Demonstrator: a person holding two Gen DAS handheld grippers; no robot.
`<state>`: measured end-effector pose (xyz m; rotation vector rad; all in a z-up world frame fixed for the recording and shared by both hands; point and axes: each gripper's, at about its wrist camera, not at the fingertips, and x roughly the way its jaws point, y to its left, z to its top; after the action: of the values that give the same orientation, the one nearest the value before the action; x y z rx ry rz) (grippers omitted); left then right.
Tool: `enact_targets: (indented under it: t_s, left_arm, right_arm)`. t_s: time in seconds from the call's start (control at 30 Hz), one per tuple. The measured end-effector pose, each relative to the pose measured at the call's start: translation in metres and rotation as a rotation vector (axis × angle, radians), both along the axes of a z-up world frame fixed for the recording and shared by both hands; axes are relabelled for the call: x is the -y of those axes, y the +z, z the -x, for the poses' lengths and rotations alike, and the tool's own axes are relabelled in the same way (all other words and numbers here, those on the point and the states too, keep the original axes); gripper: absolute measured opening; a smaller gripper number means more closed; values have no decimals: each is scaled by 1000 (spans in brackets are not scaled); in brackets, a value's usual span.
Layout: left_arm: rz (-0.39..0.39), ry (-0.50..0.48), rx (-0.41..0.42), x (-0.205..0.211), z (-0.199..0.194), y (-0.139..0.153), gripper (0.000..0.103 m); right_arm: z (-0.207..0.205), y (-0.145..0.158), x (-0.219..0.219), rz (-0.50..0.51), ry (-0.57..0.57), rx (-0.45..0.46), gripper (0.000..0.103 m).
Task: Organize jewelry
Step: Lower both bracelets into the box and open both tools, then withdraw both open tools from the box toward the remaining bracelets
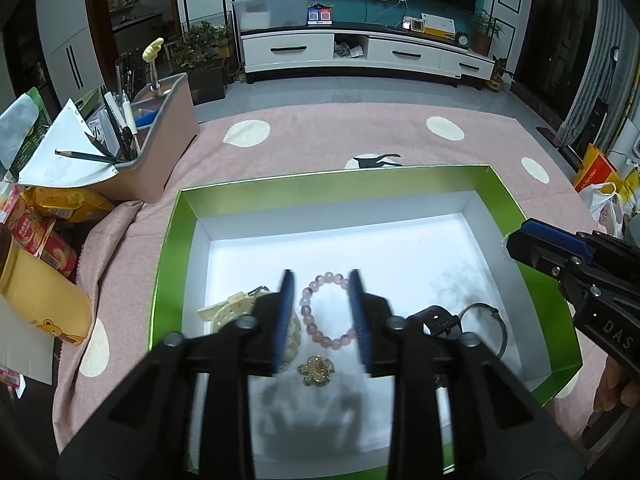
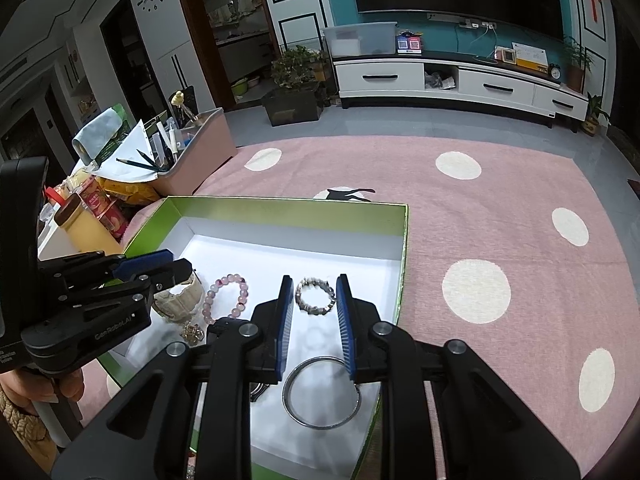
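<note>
A pink woven cloth (image 2: 500, 216) with cream dots covers the work surface. On it rests a shallow rectangular cardboard box (image 1: 176, 240), glossy green on the walls, matte white inside.

The left gripper (image 1: 322, 304) is black plastic with blue ribbed pads; its jaws stand apart above the box floor and pinch nothing. Its fingers are motion-blurred in the left wrist view. The right gripper (image 2: 313, 312), same build, also stands spread with nothing pressed between the pads.

All jewelry lies inside the box:
- Cream watch (image 2: 182, 296), perforated strap; partly hidden behind the left gripper in both views.
- Metal bangle (image 2: 320, 394), a plain smooth ring, near the box's right wall; its upper arc is covered by the right gripper's pad.
- Pink bead bracelet (image 1: 326, 308), round translucent beads, seen between the left jaws; its sides are cut off by the pads.
- Grey bead bracelet (image 2: 314, 296), irregular mottled beads, seen between the right jaws.
- Black strap (image 1: 438, 320), only a short section visible; type unclear.
- Gold flower brooch (image 1: 316, 370), small, faceted, just below the pink bead bracelet.
</note>
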<state>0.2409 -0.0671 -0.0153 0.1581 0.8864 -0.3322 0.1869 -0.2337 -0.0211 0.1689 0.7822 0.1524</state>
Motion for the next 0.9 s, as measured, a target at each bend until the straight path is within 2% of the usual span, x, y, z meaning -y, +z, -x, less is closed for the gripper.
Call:
enact_targets:
  t_s: [0.07,0.13,0.27,0.4,0.5,0.83,0.9]
  left_arm:
    - [1,3,3,0,1,2,39]
    - [2,10,11,-2,1,4,55]
    - [2,19,22,-4,5,8,65]
    - [4,27,32,-8,14,14,74]
    - [12,31,33,-11,25,19,77]
    - [32,43,67,-39,87,30,84]
    - [23,48,61,-45,101,28,84]
  right_arm:
    - [1,1,0,0,-7,3,35]
    - [3,2,1,-3,-12,6,38]
    - [10,5,2,-8,-26,15,49]
    - [23,11,5,-17,-39,26,56]
    - [37,18,6,-14,-56,46,62]
    - [107,23,-1,-42,-74,80,64]
    - [119,20,-5,-50,-69,78,68]
